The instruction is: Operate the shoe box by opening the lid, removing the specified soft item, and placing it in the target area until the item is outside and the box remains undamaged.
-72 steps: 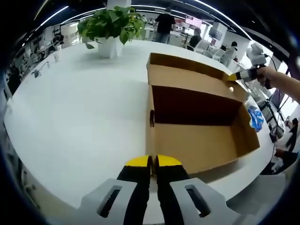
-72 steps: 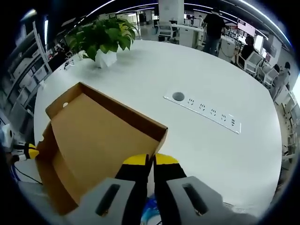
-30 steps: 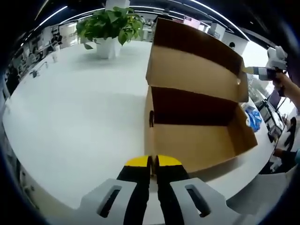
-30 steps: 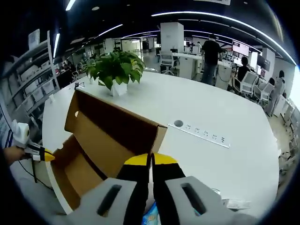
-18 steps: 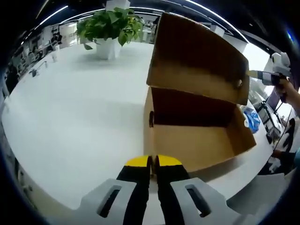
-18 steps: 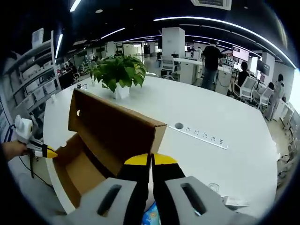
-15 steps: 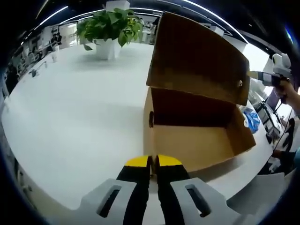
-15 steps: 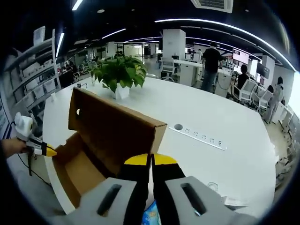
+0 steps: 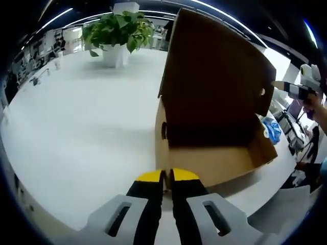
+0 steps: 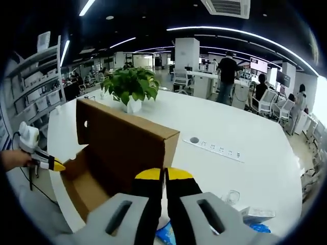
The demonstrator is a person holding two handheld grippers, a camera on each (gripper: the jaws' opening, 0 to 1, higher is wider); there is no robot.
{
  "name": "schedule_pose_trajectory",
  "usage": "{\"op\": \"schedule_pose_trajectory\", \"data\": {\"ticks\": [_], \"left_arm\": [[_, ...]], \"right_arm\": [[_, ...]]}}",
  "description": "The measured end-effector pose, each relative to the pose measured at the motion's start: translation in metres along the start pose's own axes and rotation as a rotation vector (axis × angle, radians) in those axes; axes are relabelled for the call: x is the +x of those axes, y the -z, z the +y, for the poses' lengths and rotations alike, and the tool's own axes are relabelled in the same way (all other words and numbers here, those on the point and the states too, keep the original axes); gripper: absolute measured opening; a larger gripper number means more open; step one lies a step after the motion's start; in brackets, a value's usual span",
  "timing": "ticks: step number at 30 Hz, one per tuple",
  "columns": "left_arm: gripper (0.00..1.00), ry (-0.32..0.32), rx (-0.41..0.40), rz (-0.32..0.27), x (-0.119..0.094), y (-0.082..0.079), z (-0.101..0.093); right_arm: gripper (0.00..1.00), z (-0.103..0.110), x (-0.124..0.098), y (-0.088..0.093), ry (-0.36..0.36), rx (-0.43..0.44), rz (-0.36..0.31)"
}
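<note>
Box: brown corrugated cardboard shoe box (image 9: 214,163) resting on the round white table (image 9: 87,117); in the left gripper view it lies at 1 to 3 o'clock from the jaws.
Lid: hinged cardboard lid (image 9: 217,66) raised steeply, standing near upright over the rear wall of the box; its dark inner face points toward the left gripper view, its outer face (image 10: 122,143) toward the right gripper view.
Box interior: the visible floor and walls are bare cardboard; the rear part is in shadow and cannot be judged.
Soft item: a blue and white soft bundle (image 9: 272,130) lies on the table just outside the box's far end, at 3 o'clock in the left gripper view; a blue patch (image 10: 166,234) shows beneath the right jaws in the right gripper view. Whether these are the same item cannot be told.
Left gripper: yellow-tipped black jaws (image 9: 166,176) pressed together with nothing between them, positioned just in front of the box's near corner.
Right gripper: yellow-tipped black jaws (image 10: 164,175) pressed together with nothing between them, close behind the raised lid's free corner; contact with the lid cannot be told.
Surroundings: green potted plant in a white pot (image 9: 115,38) at 11 o'clock on the table; white recessed socket strip (image 10: 214,149) at 2 o'clock in the right gripper view.
</note>
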State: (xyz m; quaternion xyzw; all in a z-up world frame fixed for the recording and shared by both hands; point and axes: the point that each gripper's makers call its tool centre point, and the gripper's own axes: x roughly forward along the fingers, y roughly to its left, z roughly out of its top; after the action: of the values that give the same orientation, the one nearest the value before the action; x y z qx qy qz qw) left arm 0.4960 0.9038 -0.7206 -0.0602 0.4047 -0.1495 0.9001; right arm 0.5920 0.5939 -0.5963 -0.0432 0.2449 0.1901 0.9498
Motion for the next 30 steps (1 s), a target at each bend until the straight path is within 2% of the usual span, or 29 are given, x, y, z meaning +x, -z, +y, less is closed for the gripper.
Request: {"op": "schedule_pose_trajectory", "data": {"ticks": [5, 12, 19, 30], "left_arm": [[0.03, 0.012, 0.0, -0.006, 0.0, -0.001, 0.0], [0.04, 0.016, 0.039, -0.018, -0.003, -0.005, -0.001], [0.1, 0.0, 0.069, -0.075, -0.015, -0.027, 0.007], [0.11, -0.014, 0.154, -0.187, -0.037, -0.075, 0.005]], "right_arm": [[0.0, 0.003, -0.005, 0.003, 0.001, 0.008, -0.018], [0.0, 0.011, -0.014, 0.007, 0.013, 0.012, -0.046], [0.0, 0.015, -0.019, 0.011, 0.021, 0.024, -0.06], [0.01, 0.023, -0.028, 0.02, 0.021, 0.011, -0.066]]}}
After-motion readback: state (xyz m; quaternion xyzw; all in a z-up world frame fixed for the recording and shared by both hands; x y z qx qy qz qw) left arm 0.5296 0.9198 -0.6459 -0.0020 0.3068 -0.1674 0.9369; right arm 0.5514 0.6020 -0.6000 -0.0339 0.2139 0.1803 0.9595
